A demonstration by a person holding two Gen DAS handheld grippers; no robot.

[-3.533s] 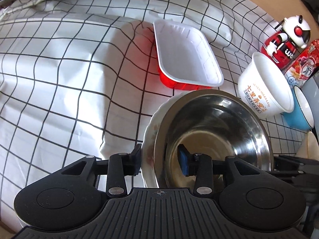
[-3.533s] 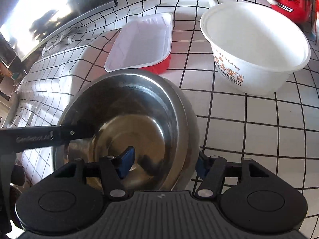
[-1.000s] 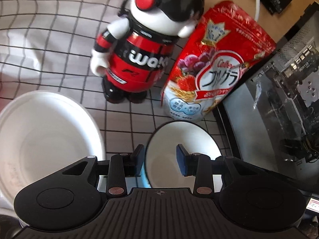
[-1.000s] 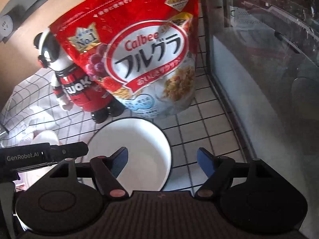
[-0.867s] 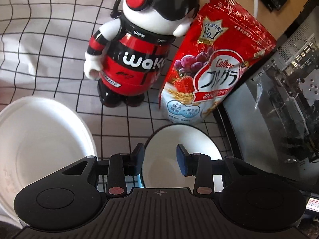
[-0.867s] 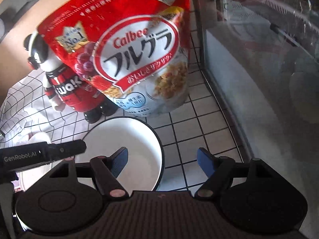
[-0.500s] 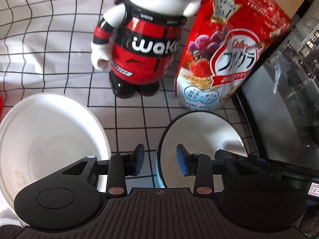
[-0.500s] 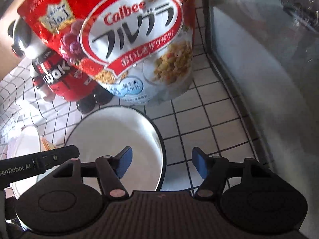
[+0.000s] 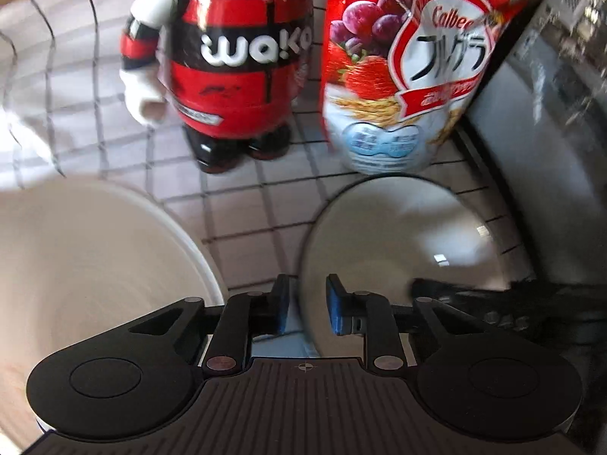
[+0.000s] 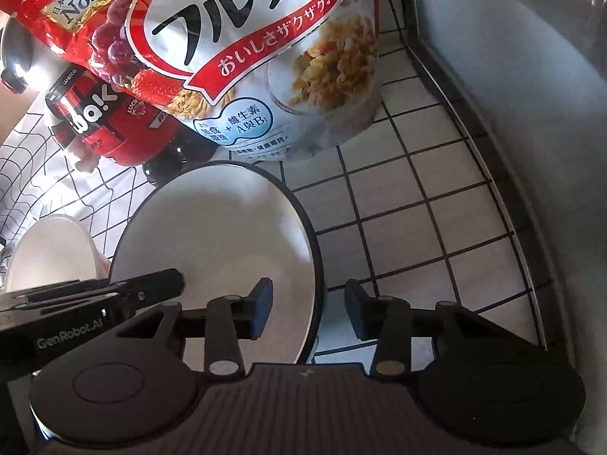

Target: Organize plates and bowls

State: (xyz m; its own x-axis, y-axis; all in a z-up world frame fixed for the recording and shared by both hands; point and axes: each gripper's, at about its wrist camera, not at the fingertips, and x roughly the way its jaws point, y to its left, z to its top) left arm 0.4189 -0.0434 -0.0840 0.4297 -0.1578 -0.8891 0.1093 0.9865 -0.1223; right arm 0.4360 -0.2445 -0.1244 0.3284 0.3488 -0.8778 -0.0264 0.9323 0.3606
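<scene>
Left gripper [image 9: 306,305]: jaws set a narrow gap apart, straddling the left rim of the dark-rimmed white bowl [image 9: 402,242]; the blue pads [image 9: 335,309] stand either side of the rim, but whether they press on it cannot be told through the blur. Right gripper [image 10: 306,309]: jaws wider apart, straddling the right rim of the same bowl [image 10: 224,227], one pad inside and one outside, with clear daylight between pads and rim; nothing is held. In the right wrist view the left gripper's black body shows at the near left, reaching over the bowl.

The bowl sits upright on the black-grid white cloth [image 10: 402,204], its inside bare; just left of it stands a larger white paper bowl [image 9: 87,265], also upright, the two close but apart. Beyond the bowl, at the far side, a red Calbee cereal bag [image 10: 242,57] stands upright just behind its rim; left of the bag stands a red, black and white Waka robot figure [image 9: 235,72]. Along the right runs a grey glass-fronted cabinet [image 9: 550,144], its base near the bowl.
</scene>
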